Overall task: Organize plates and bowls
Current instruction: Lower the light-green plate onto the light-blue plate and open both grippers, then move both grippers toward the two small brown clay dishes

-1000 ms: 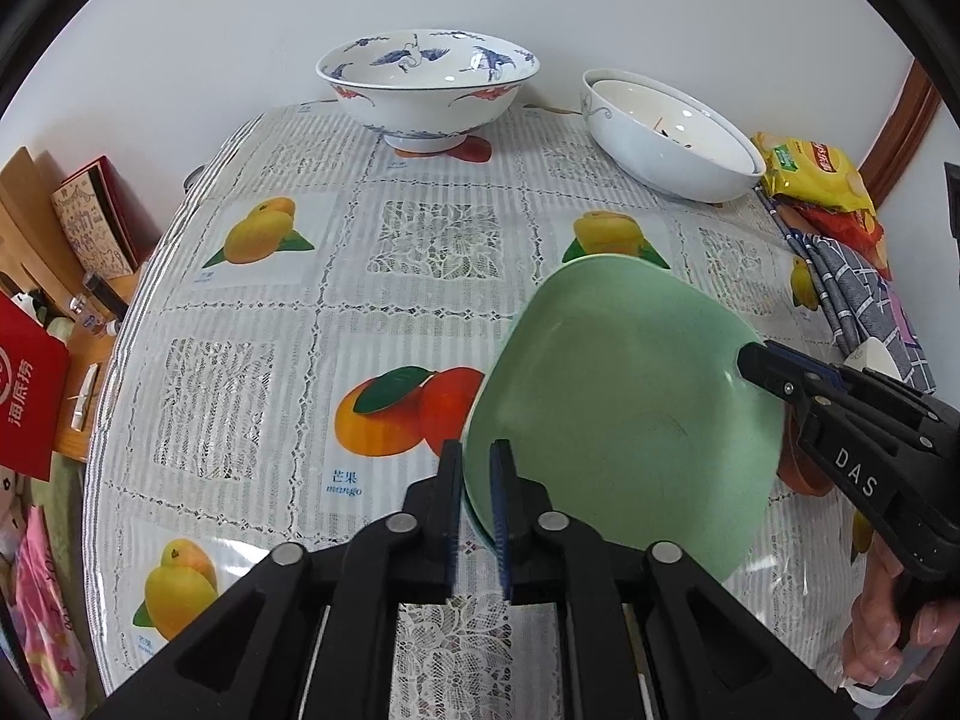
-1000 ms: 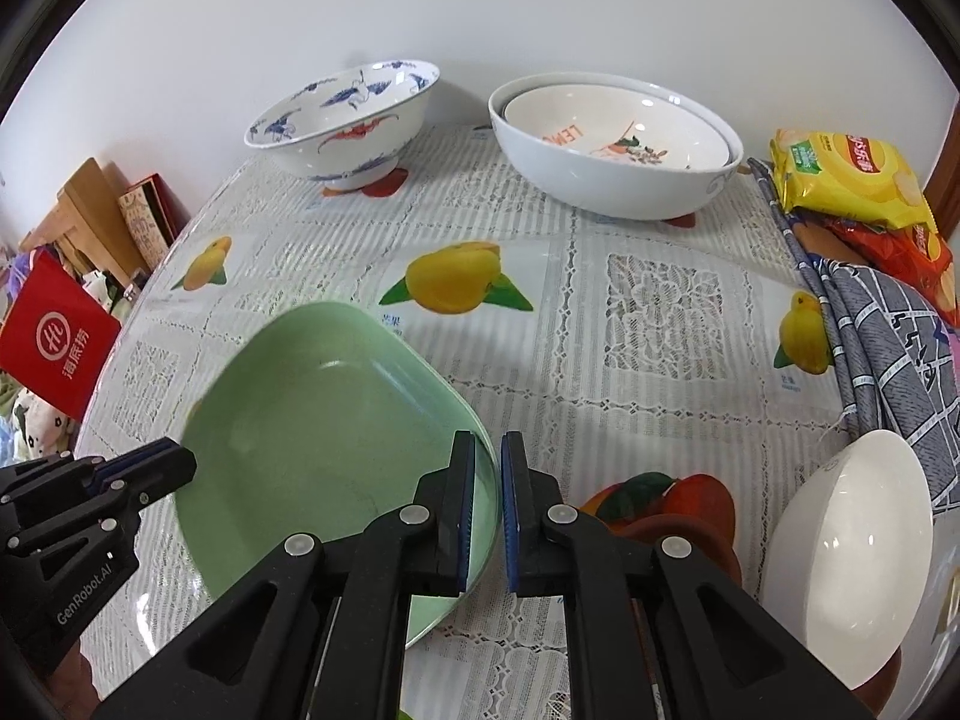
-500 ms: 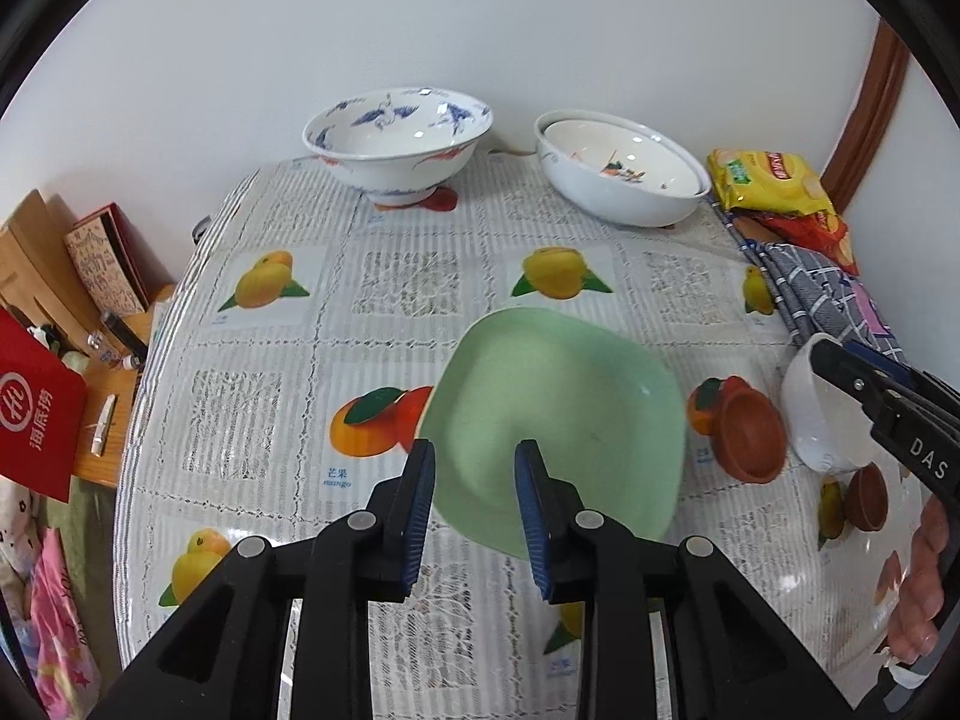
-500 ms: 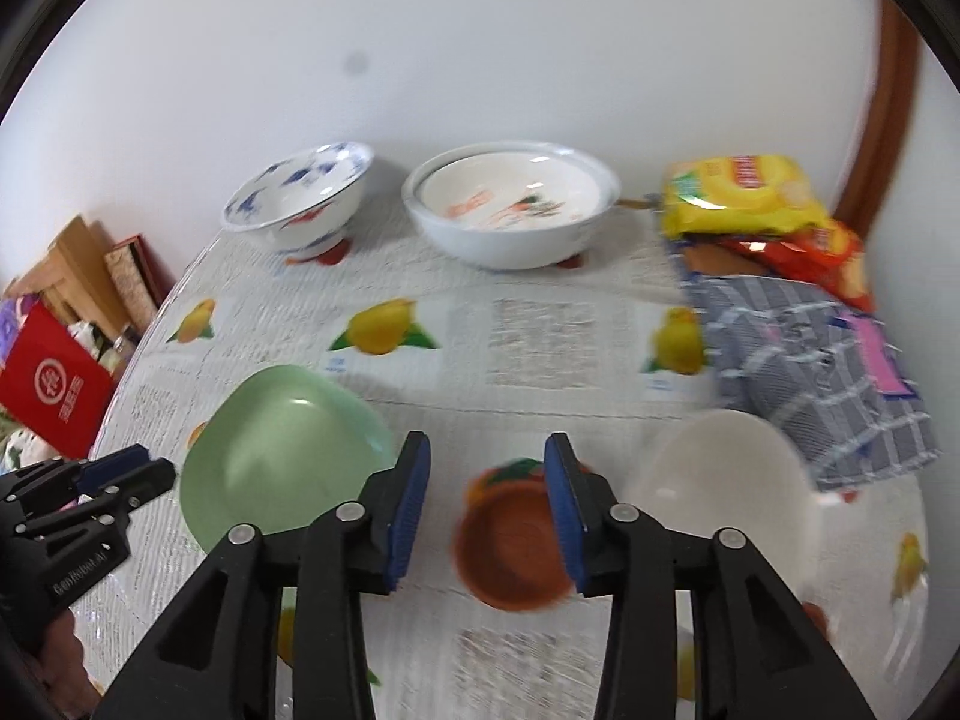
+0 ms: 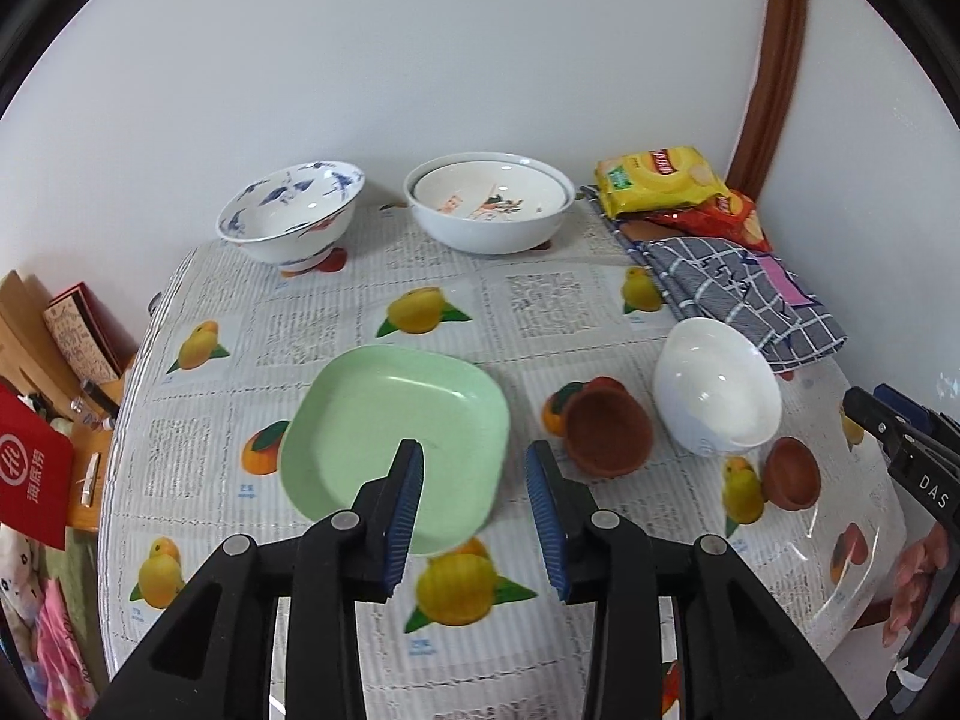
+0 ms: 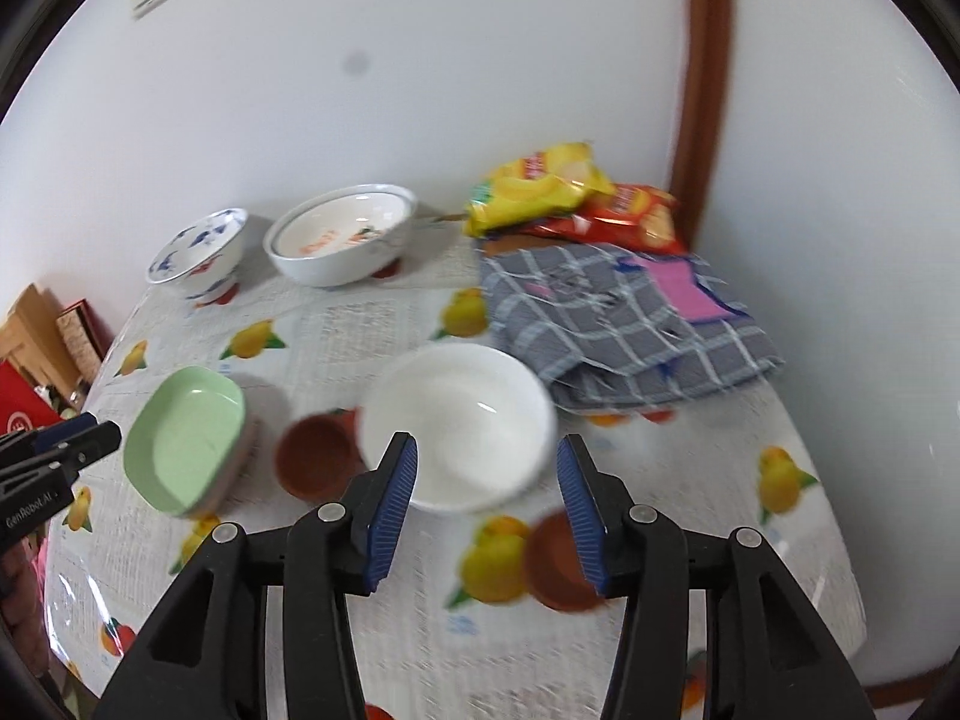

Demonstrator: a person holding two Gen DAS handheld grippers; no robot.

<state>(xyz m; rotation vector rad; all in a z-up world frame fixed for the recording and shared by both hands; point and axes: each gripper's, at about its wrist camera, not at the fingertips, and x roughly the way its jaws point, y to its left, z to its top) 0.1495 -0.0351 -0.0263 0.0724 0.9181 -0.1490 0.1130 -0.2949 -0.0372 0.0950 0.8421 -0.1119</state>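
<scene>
L wrist view: our left gripper (image 5: 474, 516) is opening w/ nothing between jaws; green plate (image 5: 393, 444) lies just ahead, flat on table (image 5: 540, 312).

R wrist view: our right gripper (image 6: 487, 507) is opening, empty; white bowl (image 6: 459, 423) straight ahead, nearer this hand. Counted: 1 plate, 2 brown dishes, 4 bowls incl. nested pair.

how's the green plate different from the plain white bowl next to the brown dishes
The green plate is shallow, squarish with rounded corners; the white bowl is round and deep. The plate lies nearer the left gripper, the bowl nearer the right gripper. Both sit upright, empty and unheld on the table.
</scene>
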